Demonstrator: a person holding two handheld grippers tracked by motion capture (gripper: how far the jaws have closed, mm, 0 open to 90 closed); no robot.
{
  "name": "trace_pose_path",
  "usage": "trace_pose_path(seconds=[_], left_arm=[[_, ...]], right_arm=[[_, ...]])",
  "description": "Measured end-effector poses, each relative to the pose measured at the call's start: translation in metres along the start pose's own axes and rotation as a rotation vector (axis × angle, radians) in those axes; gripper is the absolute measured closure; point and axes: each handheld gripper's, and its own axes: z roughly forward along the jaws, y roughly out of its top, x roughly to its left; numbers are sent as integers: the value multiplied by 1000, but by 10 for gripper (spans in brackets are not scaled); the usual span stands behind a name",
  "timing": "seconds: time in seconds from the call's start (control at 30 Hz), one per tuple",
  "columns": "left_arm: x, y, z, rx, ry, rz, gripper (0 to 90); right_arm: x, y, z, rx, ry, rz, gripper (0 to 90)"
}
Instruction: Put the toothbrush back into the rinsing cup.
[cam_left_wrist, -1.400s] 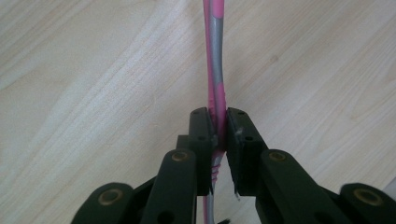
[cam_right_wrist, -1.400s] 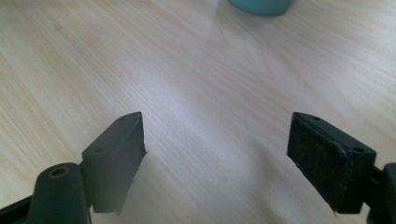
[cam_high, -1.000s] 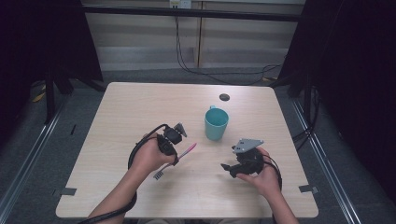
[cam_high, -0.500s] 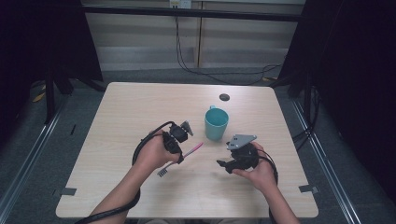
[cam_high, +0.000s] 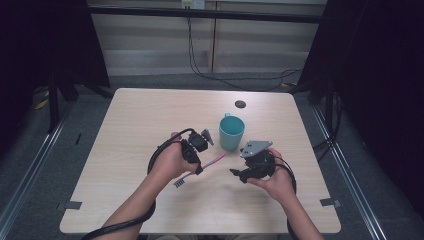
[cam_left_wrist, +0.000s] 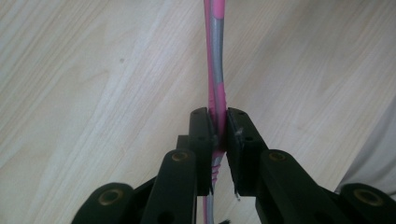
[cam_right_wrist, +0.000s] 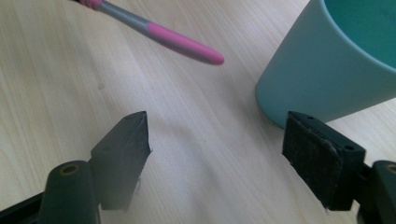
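Left gripper (cam_left_wrist: 218, 140) clamped on toothbrush (cam_left_wrist: 214, 70), handle end aimed toward teal cup (cam_high: 231, 132), close beside. Right gripper (cam_right_wrist: 217, 154) wide open, holding nothing.

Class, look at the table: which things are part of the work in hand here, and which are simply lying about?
In use: pink and grey toothbrush, clamped in the shut left gripper; teal mug close by; open right gripper, empty, near the mug.

Lying about: small dark disc near the table's far edge; cables on the floor beyond.
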Motion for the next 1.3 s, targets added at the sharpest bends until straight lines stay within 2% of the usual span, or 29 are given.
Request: trace_pose_path(seconds=[0.23,0.5,0.83,0.97,1.13,1.3], left_arm=[[-1,6,-2,-16,-18,13,812],[-3,10,1,-3,-19,31,812],[-4,16,0,6,-20,57,811],[-6,18,1,2,-25,52,812],[-5,19,2,-1,-25,65,811],[-7,20,1,-11,-22,82,811]], right_arm=[[-3,4,0,2,-5,-15,227],[-2,9,2,8,3,-50,236],[0,16,4,8,15,-86,294],[2,21,4,4,25,-95,321],[5,26,7,19,29,-153,392],[5,27,8,20,31,-169,433]])
